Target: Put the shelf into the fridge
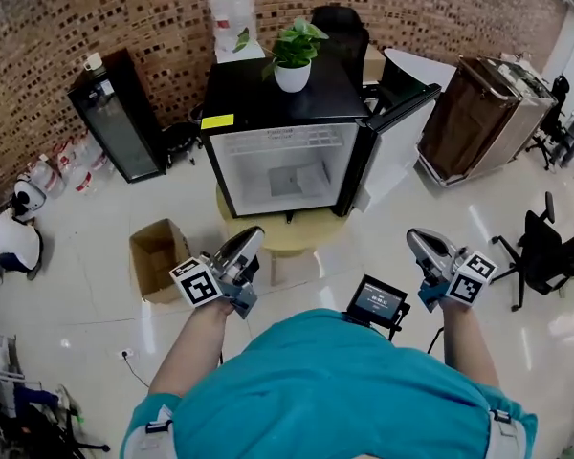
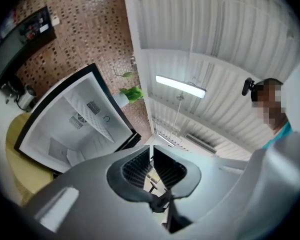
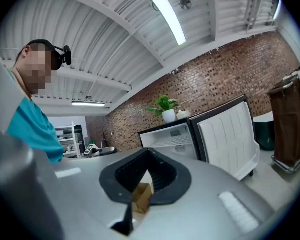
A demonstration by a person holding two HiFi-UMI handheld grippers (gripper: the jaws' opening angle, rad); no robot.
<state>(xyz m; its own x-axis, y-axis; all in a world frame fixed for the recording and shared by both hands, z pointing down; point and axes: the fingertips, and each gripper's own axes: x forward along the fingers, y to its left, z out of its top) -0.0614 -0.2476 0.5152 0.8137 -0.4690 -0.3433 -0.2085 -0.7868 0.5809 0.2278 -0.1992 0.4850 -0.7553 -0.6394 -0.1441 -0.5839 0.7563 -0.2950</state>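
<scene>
A small black fridge [image 1: 268,94] stands on a round yellow table [image 1: 301,235] with its door [image 1: 392,137] swung open to the right. Inside, a white wire shelf [image 1: 292,140] lies across the upper part; in the right gripper view the shelf [image 3: 176,141] shows the same way. My left gripper [image 1: 252,238] is held in the air well short of the fridge front. Its jaws [image 2: 150,151] are almost together, with only a thin slit and nothing between them. My right gripper [image 1: 416,240] is also raised, right of the door, and its jaws [image 3: 147,154] meet at the tips, empty.
An open cardboard box [image 1: 158,256] sits on the floor left of the table. A black glass-door cooler [image 1: 120,118] stands by the brick wall. A potted plant [image 1: 293,60] is on the fridge. A brown cabinet [image 1: 483,113] and a chair [image 1: 545,247] are at right.
</scene>
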